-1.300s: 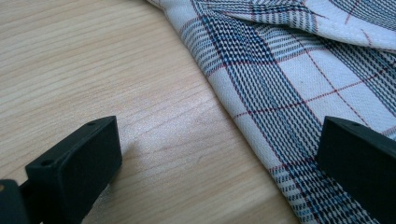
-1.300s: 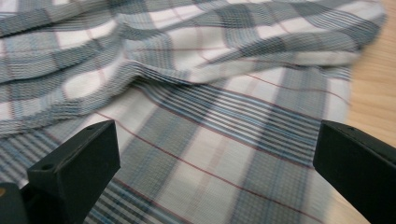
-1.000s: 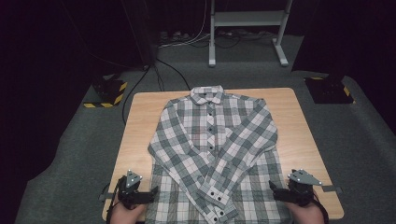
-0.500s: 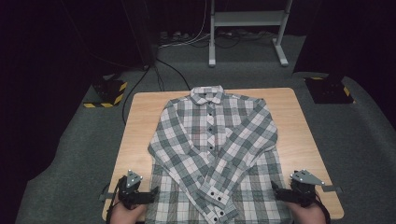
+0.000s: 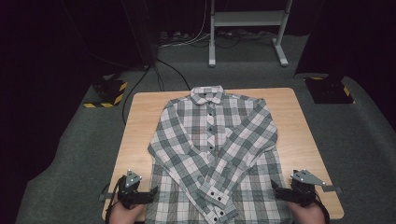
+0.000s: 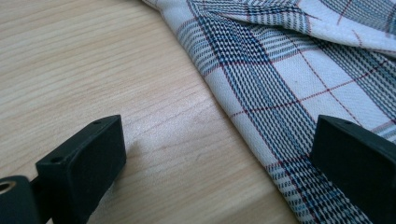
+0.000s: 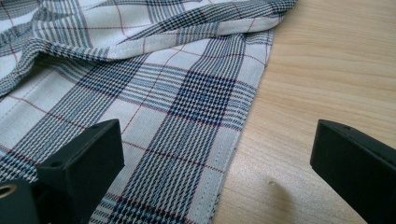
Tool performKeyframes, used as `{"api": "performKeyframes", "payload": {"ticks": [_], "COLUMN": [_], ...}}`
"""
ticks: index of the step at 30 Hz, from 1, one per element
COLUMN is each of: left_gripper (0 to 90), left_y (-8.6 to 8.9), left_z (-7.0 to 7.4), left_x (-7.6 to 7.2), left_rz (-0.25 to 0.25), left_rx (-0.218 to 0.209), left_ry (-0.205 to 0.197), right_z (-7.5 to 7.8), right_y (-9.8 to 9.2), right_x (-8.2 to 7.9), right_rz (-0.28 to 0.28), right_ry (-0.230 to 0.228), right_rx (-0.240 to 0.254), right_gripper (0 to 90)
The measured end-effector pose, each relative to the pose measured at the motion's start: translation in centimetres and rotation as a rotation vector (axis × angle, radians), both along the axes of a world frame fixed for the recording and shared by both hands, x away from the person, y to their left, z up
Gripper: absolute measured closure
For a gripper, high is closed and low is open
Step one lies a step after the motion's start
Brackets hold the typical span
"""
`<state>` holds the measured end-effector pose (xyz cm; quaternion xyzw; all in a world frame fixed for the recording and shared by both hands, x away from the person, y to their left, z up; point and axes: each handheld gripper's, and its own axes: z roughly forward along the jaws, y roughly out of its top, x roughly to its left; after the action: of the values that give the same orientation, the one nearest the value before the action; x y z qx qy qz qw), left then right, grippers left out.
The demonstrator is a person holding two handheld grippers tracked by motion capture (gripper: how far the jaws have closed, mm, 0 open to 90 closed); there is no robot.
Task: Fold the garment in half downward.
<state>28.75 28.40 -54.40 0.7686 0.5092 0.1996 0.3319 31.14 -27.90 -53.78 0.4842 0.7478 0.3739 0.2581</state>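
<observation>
Shirt point(image 5: 212, 149) flat on table point(image 5: 299, 135); hand-held grippers open at hem corners.

A darkened recording studio or lab was indicated: a wooden table point(image 5: 289, 121) was set on grey carpet point(image 5: 364, 140), black drapes point(image 5: 56, 56) were hung far beyond the grippers, cables point(image 5: 182, 39) were trailed past a metal stand point(image 5: 245, 28), and hazard-striped floor weights point(image 5: 108, 92) were placed ahead at either side.
</observation>
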Motion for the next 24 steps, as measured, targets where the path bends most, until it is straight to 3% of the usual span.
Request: {"api": "performKeyframes", "payload": {"ticks": [2, 4, 10, 11, 14, 19, 24], "left_gripper": [4.0, 4.0, 5.5, 5.2, 5.8, 7.3, 19.8], "left_y": [0.1, 0.1, -1.1, -1.6, -2.0, -2.6, -2.9], "left_z": [0.2, 0.4, 0.5, 0.4, 0.4, 0.2, 0.6], "left_x": [0.1, 0.2, 2.0, 2.6, 3.4, 5.3, 7.5], "left_rz": [-0.007, -0.01, -0.033, -0.045, -0.044, -0.036, -0.051], "left_rx": [-0.037, -0.044, -0.032, -0.002, 0.011, 0.026, 0.024], "left_ry": [0.017, 0.019, 0.04, 0.034, 0.034, 0.007, 0.004], "right_z": [0.0, 0.0, 0.1, 0.1, 0.0, -0.2, -0.2], "right_y": [0.0, 0.0, 0.2, 0.5, 0.6, 1.1, 1.6], "right_x": [0.1, 0.2, 1.6, 2.2, 3.0, 5.4, 7.1], "right_rz": [0.0, 0.002, 0.0, 0.009, 0.015, 0.013, 0.025], "right_ry": [-0.003, 0.001, 0.009, 0.015, 0.029, 0.094, 0.102], "right_rx": [0.015, 0.013, 0.046, 0.024, 0.001, -0.007, -0.015], "right_gripper": [2.5, 2.3, 3.9, 7.0, 10.0, 18.8, 28.2]}}
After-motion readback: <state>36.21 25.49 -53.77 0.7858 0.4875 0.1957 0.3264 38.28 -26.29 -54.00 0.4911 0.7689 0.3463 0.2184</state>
